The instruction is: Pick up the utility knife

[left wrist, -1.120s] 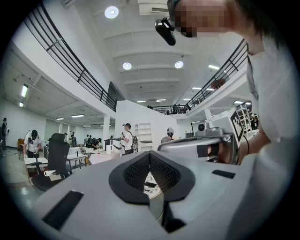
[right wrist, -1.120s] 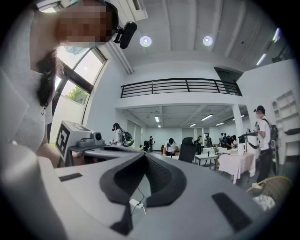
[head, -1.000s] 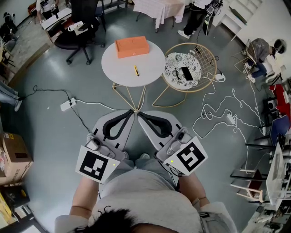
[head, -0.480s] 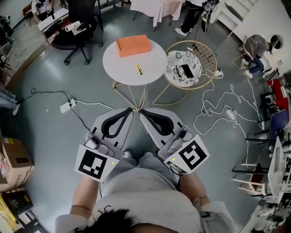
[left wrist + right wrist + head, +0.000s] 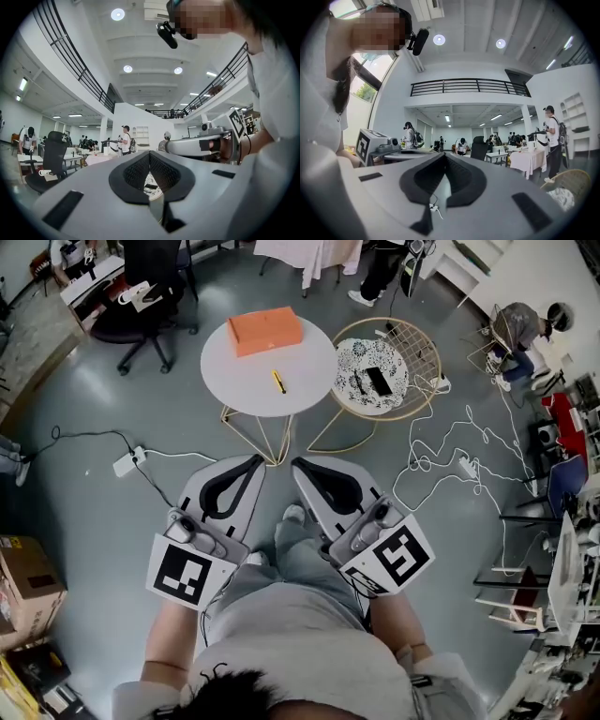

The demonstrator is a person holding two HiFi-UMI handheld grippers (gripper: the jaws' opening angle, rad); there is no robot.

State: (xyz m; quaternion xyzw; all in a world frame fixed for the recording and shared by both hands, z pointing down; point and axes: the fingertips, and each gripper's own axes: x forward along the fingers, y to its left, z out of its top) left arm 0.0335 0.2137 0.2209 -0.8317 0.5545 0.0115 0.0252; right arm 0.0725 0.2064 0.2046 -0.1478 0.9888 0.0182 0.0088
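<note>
The yellow utility knife (image 5: 278,382) lies on a round white table (image 5: 234,381), just in front of an orange box (image 5: 264,331). Both grippers are held low near the person's waist, well short of the table, pointing toward it. The left gripper (image 5: 256,460) is shut with nothing in it, and its tips meet in the left gripper view (image 5: 149,153). The right gripper (image 5: 297,464) is also shut and empty, its tips touching in the right gripper view (image 5: 444,154). The knife does not show in either gripper view.
A gold wire basket table (image 5: 427,357) with a patterned cushion and a black phone (image 5: 379,382) stands right of the white table. White cables (image 5: 450,460) and a power strip (image 5: 123,463) lie on the floor. An office chair (image 5: 141,310) stands far left, a cardboard box (image 5: 23,582) near left.
The person has stepped forward: a leg and foot now show between the grippers, and the two grippers have spread slightly apart. Both stay shut.
</note>
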